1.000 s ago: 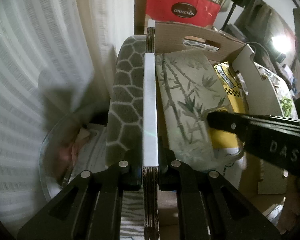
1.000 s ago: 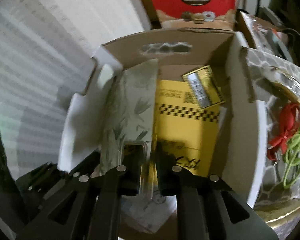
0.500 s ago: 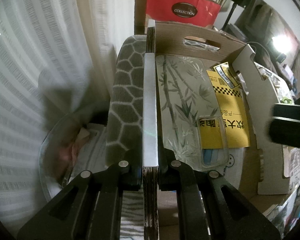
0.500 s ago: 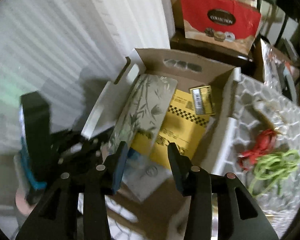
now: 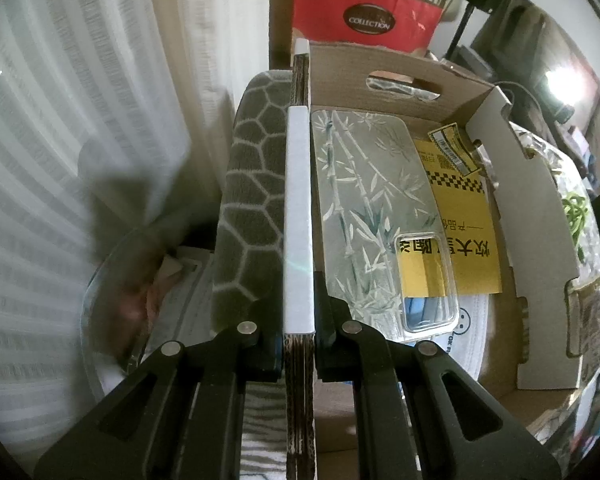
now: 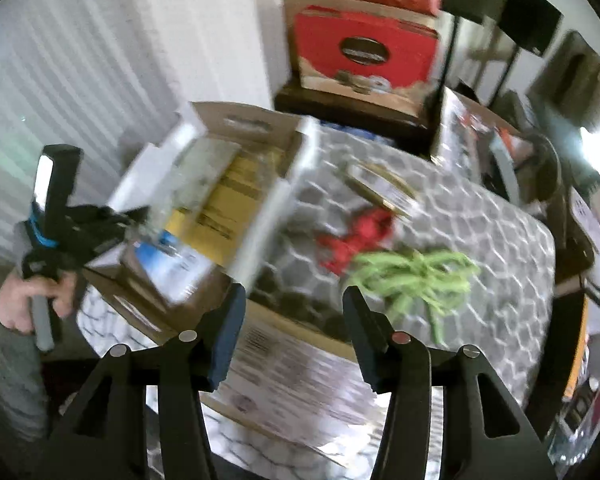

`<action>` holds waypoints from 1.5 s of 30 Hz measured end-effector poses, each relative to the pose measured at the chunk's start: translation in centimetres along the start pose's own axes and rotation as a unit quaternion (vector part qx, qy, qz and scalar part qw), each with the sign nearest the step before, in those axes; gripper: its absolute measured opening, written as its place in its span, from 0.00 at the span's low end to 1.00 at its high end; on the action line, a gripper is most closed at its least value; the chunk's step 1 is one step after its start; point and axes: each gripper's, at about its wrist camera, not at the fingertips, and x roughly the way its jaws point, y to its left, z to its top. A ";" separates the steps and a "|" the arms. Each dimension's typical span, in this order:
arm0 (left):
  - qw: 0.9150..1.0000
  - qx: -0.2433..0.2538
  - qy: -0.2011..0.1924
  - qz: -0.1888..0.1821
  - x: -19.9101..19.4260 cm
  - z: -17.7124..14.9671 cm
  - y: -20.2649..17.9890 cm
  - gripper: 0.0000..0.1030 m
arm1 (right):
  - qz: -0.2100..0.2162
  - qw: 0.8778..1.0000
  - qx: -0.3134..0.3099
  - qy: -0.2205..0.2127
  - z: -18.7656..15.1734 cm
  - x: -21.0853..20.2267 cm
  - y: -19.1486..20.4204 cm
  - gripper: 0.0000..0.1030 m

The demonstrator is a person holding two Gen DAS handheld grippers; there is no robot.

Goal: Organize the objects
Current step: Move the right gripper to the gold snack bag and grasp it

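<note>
1. Left wrist view: the left gripper (image 5: 299,344) has its jaws clamped on the white-edged side wall (image 5: 298,216) of the cardboard box (image 5: 400,68), holding the box steady from above.
2. Inside the box, a clear packet printed with bamboo (image 5: 372,208) lies just beside the gripped wall, overlapping a yellow packet with black checks (image 5: 464,208). A small gold carton with a barcode (image 5: 450,152) sits at the far end, near the handle cut-out.
3. Outside the wall, a grey cloth with a honeycomb pattern (image 5: 252,208) covers the table. A red gift bag (image 5: 364,20) stands behind the box.
4. Right wrist view: the right gripper (image 6: 292,328) hangs above the near corner of the box. Its jaws are opening and nothing is between them. The picture is blurred by motion.
5. The things not yet put away lie on the honeycomb cloth to the right of the box: a red tangle (image 6: 356,236), a bundle of green cord (image 6: 416,280) touching it, and a flat gold-edged item (image 6: 380,188) further back, too smeared to name. The person's hand (image 6: 28,300) on the left gripper's handle shows at the left edge.
6. Judgement on risks: the red and green pieces touch and may be entangled, so gripping one could drag the other along or off the table.
7. Loose cord may slip from the jaws or snag on the box's raised flap while going in.
8. If the left grip loosens, a push on the wall could shift the box.
</note>
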 end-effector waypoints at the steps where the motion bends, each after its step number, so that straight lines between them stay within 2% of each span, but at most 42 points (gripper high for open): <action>1: 1.000 0.000 0.000 0.000 0.0 0.0 -0.1 0.10 | -0.008 1.000 0.011 0.002 -0.6 0.0 -1.3 0.51; 8: 1.000 0.001 0.000 0.003 0.0 0.0 -0.2 0.10 | -0.023 0.998 0.056 0.031 -4.1 0.8 -5.8 0.52; 12: 1.000 0.002 0.000 0.004 0.0 0.0 -0.2 0.10 | -0.013 0.998 0.059 0.034 -5.4 1.0 -6.1 0.61; 22: 1.000 0.000 0.001 0.006 -0.1 -0.1 -0.1 0.10 | 0.027 0.995 0.083 0.046 -6.9 2.2 -6.4 0.61; 26: 1.000 0.001 0.001 0.006 -0.1 -0.1 -0.1 0.10 | 0.066 0.991 0.103 0.048 -7.3 3.0 -6.8 0.34; 28: 1.000 0.001 0.001 0.007 -0.1 -0.1 -0.2 0.10 | 0.063 0.991 0.110 0.039 -7.3 3.0 -7.0 0.22; 29: 1.000 0.000 0.001 0.007 -0.1 -0.1 -0.2 0.10 | 0.064 0.991 0.110 0.030 -7.2 2.8 -7.1 0.13; 30: 1.000 0.001 0.001 0.007 -0.1 -0.1 -0.1 0.10 | 0.067 0.991 0.112 0.025 -7.2 2.7 -7.2 0.09; 33: 1.000 0.000 0.001 0.007 -0.1 -0.1 -0.2 0.10 | 0.070 0.991 0.115 0.012 -7.1 2.2 -7.5 0.03; 36: 1.000 0.001 0.001 0.007 -0.1 -0.1 -0.2 0.10 | 0.069 0.992 0.108 -0.004 -6.9 1.2 -7.3 0.02; 42: 1.000 0.000 0.002 0.005 -0.1 -0.1 0.0 0.10 | 0.056 0.993 0.096 -0.041 -5.9 -2.4 -7.8 0.00; 45: 1.000 0.001 0.001 0.007 -0.1 -0.1 -0.1 0.10 | 0.051 0.994 0.092 -0.036 -5.4 -3.3 -8.2 0.02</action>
